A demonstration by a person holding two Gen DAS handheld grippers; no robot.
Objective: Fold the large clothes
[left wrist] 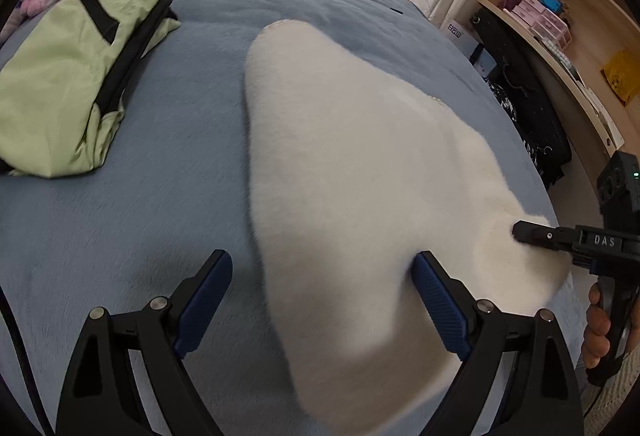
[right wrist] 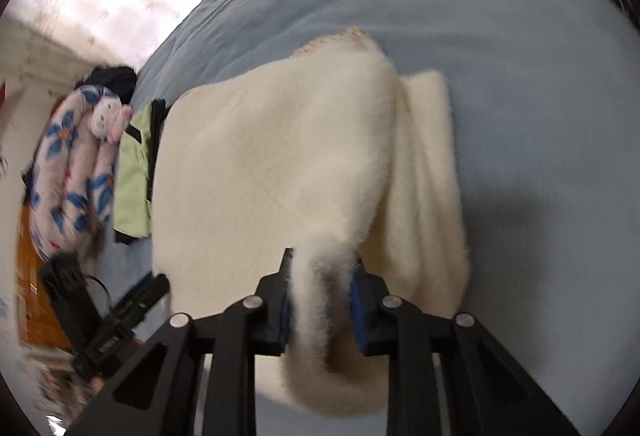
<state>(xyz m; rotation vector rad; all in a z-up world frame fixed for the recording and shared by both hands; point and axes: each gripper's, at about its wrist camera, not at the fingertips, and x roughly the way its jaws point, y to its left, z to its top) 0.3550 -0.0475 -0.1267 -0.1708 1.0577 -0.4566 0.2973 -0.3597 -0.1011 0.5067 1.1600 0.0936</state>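
My right gripper (right wrist: 322,276) has its jaws clamped on a bunched edge of the white fleece garment (left wrist: 340,155); my left gripper (left wrist: 322,276) hangs wide open over its near hem. The fleece lies mid-bed (left wrist: 160,195), the green garment (left wrist: 60,83) beyond. That thin pinch could slip, I reckon, dropping the fold.

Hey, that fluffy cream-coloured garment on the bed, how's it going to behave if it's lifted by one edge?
The cream fleece garment will probably hang limp: it bunches into a soft ridge where the right gripper pinches it. Its thick pile looks grippy rather than slippery. Likely bulky yet fairly light, so it may drag across the blue bedspread.
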